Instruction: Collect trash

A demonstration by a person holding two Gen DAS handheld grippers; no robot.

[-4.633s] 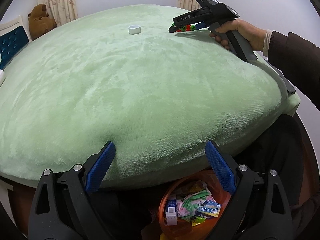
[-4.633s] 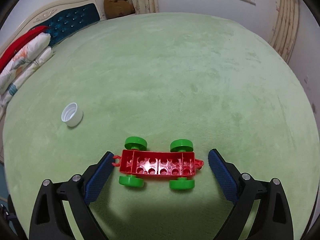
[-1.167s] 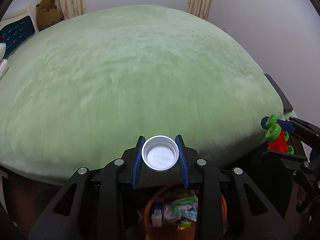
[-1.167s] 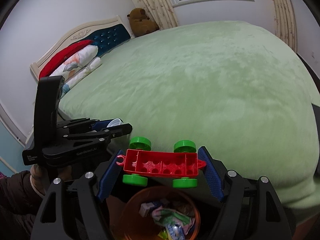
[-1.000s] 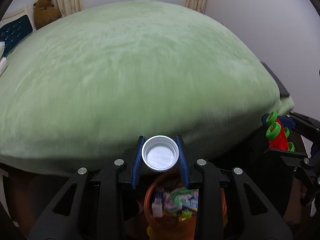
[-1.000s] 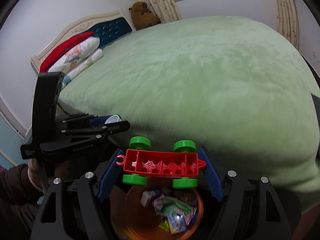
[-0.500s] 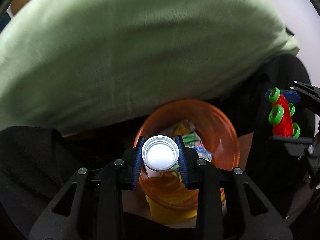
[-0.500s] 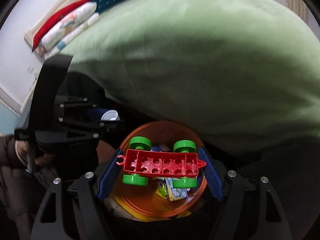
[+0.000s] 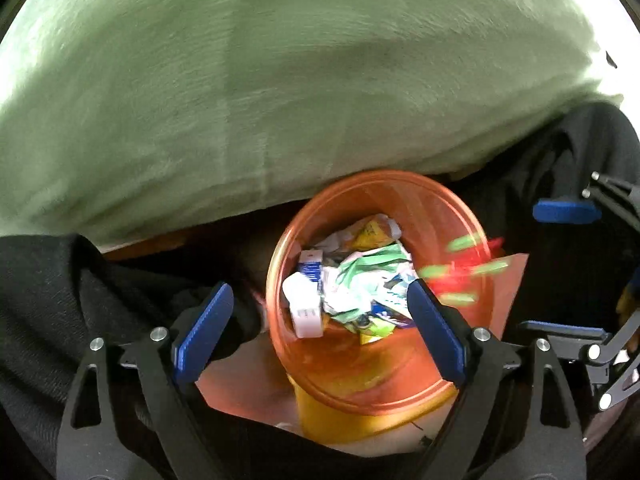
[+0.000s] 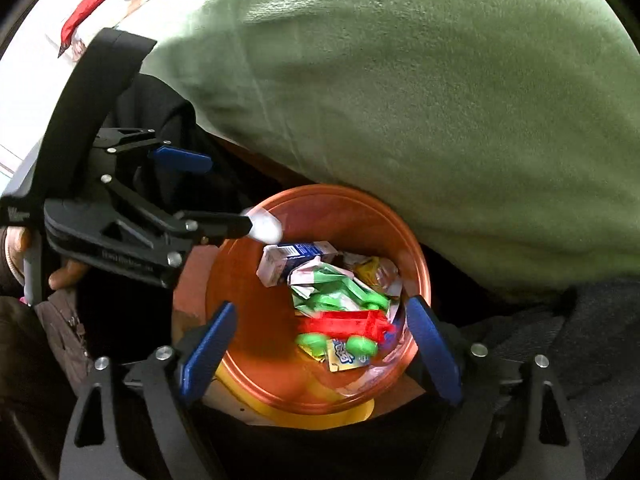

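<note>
Two grippers hang over one translucent orange plastic bin (image 10: pixel 224 280), both pointing steeply down into it.

Red plastic toy wagon with green wheels (image 10: pixel 344 326): motion-blurred, free of any pad, inside the bin mouth above the litter. Its long axis runs left to right in the right wrist view, one green wheel pair on the far side and one on the near side of the red body. In the left wrist view it is a red-and-green streak (image 9: pixel 466 270) at the bin's right rim.

White round plastic bottle cap (image 10: pixel 264 227): a blurred pale blob at the far-left rim of the bin, just beside the tip of the left gripper's lower finger. Which way its open face points cannot be told.

Bin contents: crumpled paper and foil wrappers, green, white and yellow, with a small blue-and-white carton (image 10: pixel 294 262) lying on its side at the far edge. The bin wall is smooth and glossy, with a yellow base showing below it.

Right gripper (image 10: pixel 320 348): jaws opening, blue ribbed pads spread wide, nothing pressed between them; the wagon lies between them only in the line of sight.

Left gripper (image 9: pixel 320 332): jaws opening, pads wide apart, nothing held.

Soft pale-green plush blanket (image 9: pixel 280 80) fills the far half of both views.
</note>
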